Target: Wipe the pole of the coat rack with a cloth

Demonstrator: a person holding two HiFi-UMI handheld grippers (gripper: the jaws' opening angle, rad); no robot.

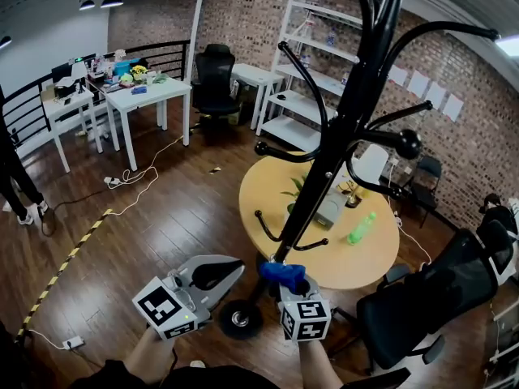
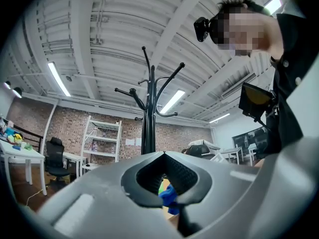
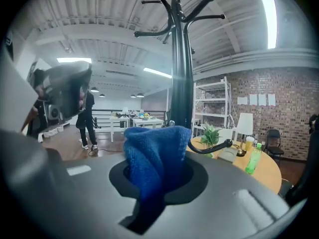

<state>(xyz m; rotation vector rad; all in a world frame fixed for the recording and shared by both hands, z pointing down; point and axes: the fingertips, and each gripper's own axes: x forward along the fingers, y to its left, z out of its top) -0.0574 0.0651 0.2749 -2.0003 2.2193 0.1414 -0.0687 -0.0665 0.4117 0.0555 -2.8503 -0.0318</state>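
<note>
**Cloth at the foot of the pole, ready to wipe**
In the head view the coat rack pole (image 1: pixel 324 177) leans from 6 toward 1 o'clock. The blue cloth (image 1: pixel 280 272), clenched in the right gripper (image 1: pixel 293 286), meets its low end, likely to start an upward stroke. The left gripper (image 1: pixel 231 270), at the cloth's 9 o'clock, is closed on nothing, probably just standing clear.

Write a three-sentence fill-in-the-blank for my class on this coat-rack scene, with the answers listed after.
The cloth clamped in the right gripper is ___ in colour.
The pole of the coat rack is ___ in colour.
The bottle on the round table is ___ in colour.
Missing words: blue; black; green.
</note>
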